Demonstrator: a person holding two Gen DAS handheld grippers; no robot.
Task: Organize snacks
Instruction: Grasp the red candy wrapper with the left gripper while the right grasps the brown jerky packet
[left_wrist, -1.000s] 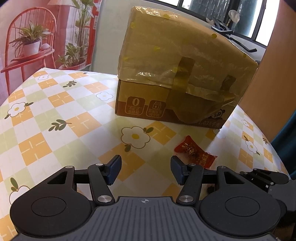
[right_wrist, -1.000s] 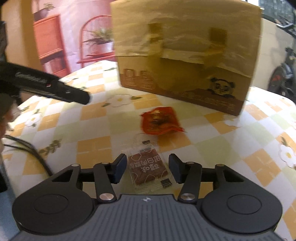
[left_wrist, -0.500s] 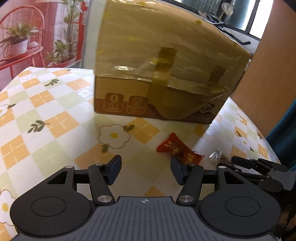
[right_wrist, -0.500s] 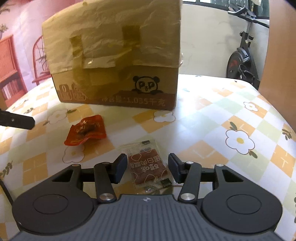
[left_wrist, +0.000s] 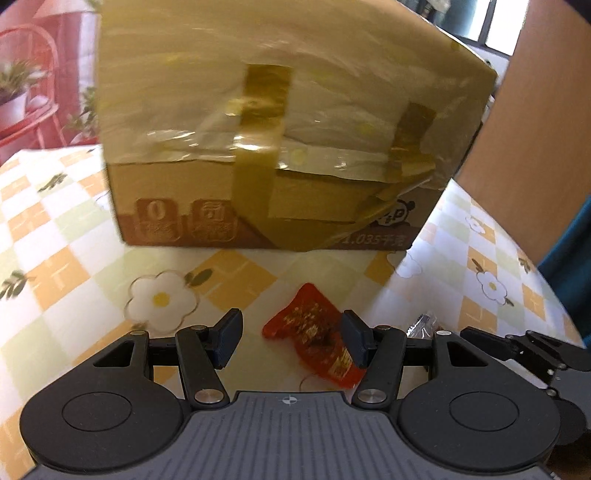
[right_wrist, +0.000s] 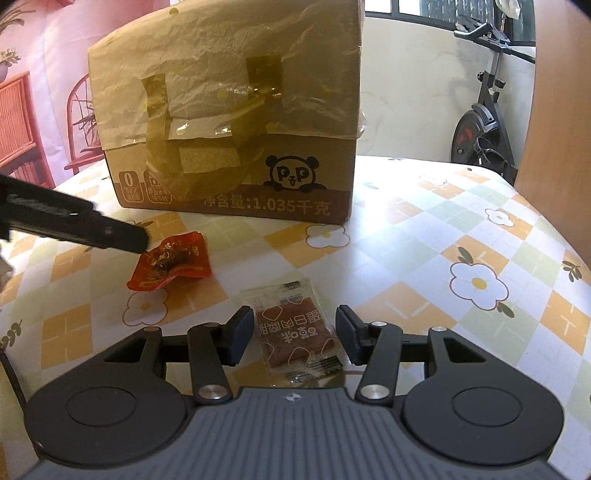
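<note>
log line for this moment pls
left gripper open around red snack | right gripper open around brown snack | box behind

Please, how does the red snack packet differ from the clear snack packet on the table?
The red snack packet is opaque and crumpled, bulging upward; the clear snack packet is see-through, flat, showing a brown slab. The red one lies between the left tool fingers; the clear one between the right tool fingers. Both rest ungripped.

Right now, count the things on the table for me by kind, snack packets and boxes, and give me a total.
Snack packets: 2, the red snack packet and the clear packet with a brown bar.
Cardboard boxes: 1, the taped cardboard box.
Total: 3.
</note>
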